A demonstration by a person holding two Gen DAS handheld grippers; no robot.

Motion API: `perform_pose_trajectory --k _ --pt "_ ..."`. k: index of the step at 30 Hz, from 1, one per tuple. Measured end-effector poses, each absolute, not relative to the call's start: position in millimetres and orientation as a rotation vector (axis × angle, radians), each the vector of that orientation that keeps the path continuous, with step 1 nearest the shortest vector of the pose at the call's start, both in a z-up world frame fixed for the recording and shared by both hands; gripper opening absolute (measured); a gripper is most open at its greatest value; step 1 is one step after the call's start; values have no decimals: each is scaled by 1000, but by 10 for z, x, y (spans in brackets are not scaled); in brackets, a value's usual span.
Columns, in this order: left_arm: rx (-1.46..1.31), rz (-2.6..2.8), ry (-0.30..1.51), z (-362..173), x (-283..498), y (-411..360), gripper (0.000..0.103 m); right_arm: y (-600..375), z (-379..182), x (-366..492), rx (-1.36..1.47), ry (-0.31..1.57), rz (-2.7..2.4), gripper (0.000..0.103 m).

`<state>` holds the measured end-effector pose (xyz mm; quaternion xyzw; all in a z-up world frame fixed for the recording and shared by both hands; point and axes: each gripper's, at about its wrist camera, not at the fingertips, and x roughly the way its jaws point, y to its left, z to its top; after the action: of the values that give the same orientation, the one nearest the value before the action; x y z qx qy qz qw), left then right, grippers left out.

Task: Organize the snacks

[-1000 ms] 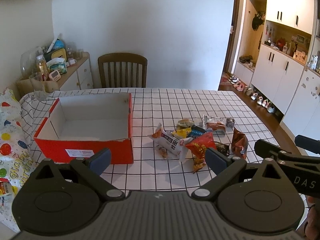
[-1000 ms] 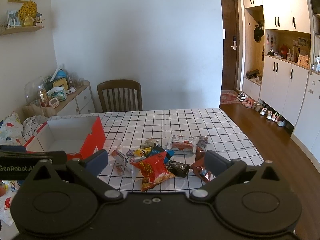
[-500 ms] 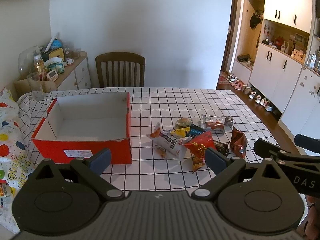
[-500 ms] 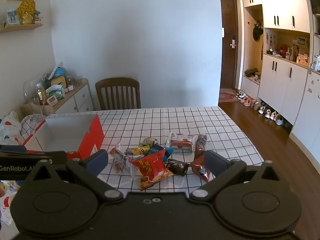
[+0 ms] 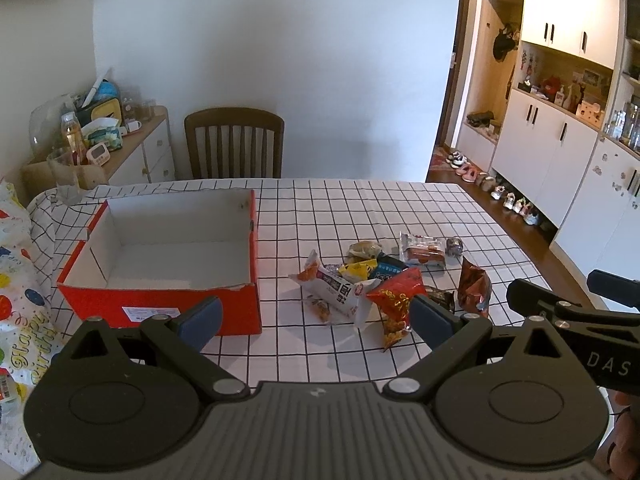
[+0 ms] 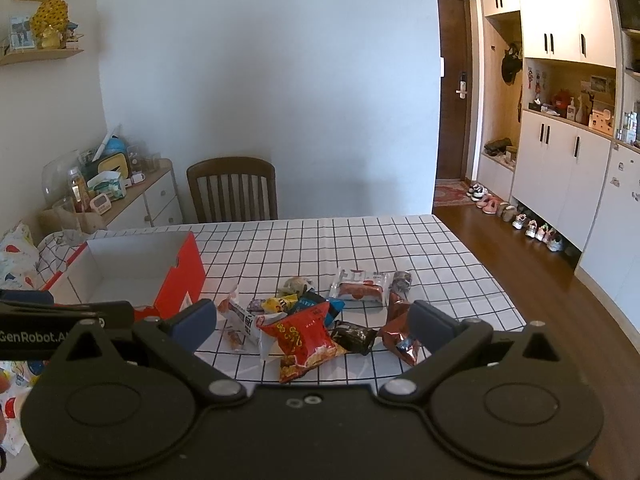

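A pile of snack packets lies mid-table: a red chip bag [image 5: 394, 296] [image 6: 302, 334] in front, a white packet [image 5: 336, 290] [image 6: 240, 320] left of it, a brown foil bag [image 5: 474, 288] [image 6: 398, 330] on the right, a clear-wrapped cake [image 5: 424, 248] [image 6: 360, 288] behind. An empty red box [image 5: 160, 308] [image 6: 178, 280] with a white inside stands left of the pile. My left gripper [image 5: 316, 318] hangs open above the near table edge, nothing between its fingers. My right gripper [image 6: 312, 320] is open too, just short of the pile.
The table wears a black-grid white cloth [image 5: 360, 208]. A wooden chair [image 5: 234, 140] stands at the far side. A cluttered sideboard [image 5: 100, 140] is at the far left, white cabinets [image 6: 560, 168] and shoes on the right. A patterned bag [image 5: 20, 300] lies at the table's left edge.
Both views have shifted slightly; the snacks and box sit a little lower-left in frame. Both grippers stay open, nothing has been picked up.
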<state>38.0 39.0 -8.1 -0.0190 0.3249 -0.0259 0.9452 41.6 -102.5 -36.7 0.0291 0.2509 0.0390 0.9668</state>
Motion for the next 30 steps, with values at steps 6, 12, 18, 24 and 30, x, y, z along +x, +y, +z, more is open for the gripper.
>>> perform_pose_trajectory --k 6,12,18,24,30 --pt "-41 -69 667 -76 423 439 100 -985 -364 426 58 504 67 103" --pt "-50 -98 688 -106 516 528 100 -936 -377 460 70 513 44 103" --pt "-48 -140 681 -140 582 601 100 -863 -392 472 82 515 10 103" --pt "-10 -152 687 -203 668 518 100 -822 -435 452 87 513 -30 103" --pt "-33 -175 715 -308 872 374 101 -952 -486 585 98 533 -35 103"
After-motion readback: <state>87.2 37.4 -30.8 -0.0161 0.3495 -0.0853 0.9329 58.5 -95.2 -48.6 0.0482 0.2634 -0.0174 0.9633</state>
